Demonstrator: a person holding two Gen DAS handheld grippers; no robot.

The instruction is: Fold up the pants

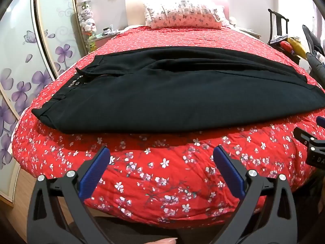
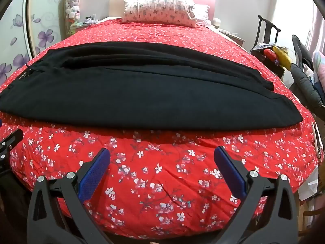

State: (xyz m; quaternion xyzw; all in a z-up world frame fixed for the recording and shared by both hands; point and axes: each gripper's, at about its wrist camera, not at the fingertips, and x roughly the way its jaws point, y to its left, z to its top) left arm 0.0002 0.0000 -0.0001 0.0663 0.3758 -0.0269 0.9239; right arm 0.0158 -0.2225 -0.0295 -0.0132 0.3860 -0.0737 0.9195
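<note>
Pants [image 1: 146, 93]: black, lying crosswise on the bed, folded lengthwise with one leg over the other; waistband toward the left edge, hems toward the right edge [image 2: 300, 105].
Waistband [image 1: 67, 89]: button and zip area showing, small pale markings beside it.
Bed [image 1: 162, 174]: red cover with white blossoms; bare strip of cover between pants and both tools.
Left gripper [image 1: 161, 162]: jaws spread as wide as they go, nothing between them; blue pads [image 1: 93, 172] over the near edge of the cover, short of the pants, not touching them.
Right gripper [image 2: 161, 163]: likewise spread wide, empty; pads [image 2: 95, 174] over the cover, near the pants' front edge but apart from it.
Each in the other's view: right gripper at the right edge of the left view, left gripper at the left edge of the right view.
Pillow [image 1: 182, 14]: patterned, at the head of the bed, well beyond the pants.
Wardrobe [image 1: 24, 65]: purple flower doors, left of bed.
Chair [image 2: 270, 40]: dark, right of bed, piled with things.
Fingertip [image 1: 168, 241]: at the bottom of the left view.
</note>
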